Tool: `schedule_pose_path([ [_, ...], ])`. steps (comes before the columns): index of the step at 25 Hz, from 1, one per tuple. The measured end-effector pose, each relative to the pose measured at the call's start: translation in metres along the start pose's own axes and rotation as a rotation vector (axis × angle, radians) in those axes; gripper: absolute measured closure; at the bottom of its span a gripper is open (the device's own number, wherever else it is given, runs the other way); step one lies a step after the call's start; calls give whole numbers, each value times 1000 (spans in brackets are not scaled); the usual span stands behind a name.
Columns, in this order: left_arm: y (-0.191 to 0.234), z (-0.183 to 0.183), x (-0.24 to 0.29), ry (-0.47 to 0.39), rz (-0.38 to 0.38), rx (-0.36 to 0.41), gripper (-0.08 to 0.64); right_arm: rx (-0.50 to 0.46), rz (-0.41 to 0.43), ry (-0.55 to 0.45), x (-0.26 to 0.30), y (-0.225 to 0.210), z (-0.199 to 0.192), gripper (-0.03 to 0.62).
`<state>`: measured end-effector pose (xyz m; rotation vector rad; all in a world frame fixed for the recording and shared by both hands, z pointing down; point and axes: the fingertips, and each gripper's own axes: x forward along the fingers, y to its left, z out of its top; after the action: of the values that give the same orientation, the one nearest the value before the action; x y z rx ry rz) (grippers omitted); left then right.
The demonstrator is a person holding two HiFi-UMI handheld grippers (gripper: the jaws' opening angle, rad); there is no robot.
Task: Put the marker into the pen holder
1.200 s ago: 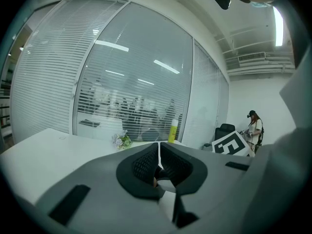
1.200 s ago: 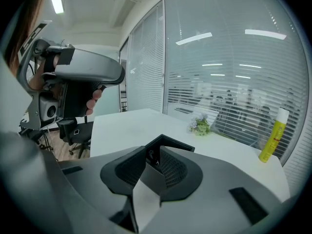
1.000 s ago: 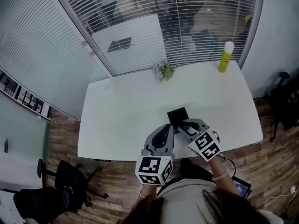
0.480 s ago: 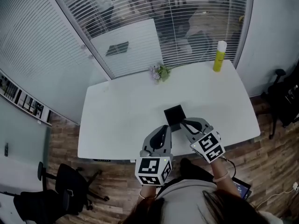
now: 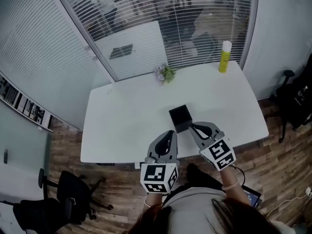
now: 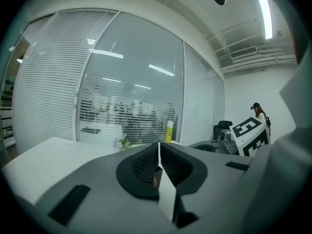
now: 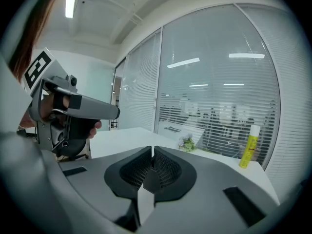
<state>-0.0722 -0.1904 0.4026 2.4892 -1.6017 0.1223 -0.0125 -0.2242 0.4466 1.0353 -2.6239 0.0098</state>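
Pen holder (image 5: 180, 117) black, square, upright on white table (image 5: 122, 116).

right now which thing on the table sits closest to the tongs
The black pen holder; the flower sprig and yellow bottle stand at the far edge.

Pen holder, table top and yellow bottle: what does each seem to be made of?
Pen holder: matte black, sharp-edged box, probably plastic, though the head view leaves it open.
Table: smooth white top with a soft sheen, likely laminate.
Yellow bottle: glossy yellow body, white cap, likely plastic.
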Motion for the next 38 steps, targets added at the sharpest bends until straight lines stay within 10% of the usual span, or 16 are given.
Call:
schedule_pose_path([
  [38,-22,-3,-34,-21,-13,-8,531,17,-139,-134,-72,5,32,565],
])
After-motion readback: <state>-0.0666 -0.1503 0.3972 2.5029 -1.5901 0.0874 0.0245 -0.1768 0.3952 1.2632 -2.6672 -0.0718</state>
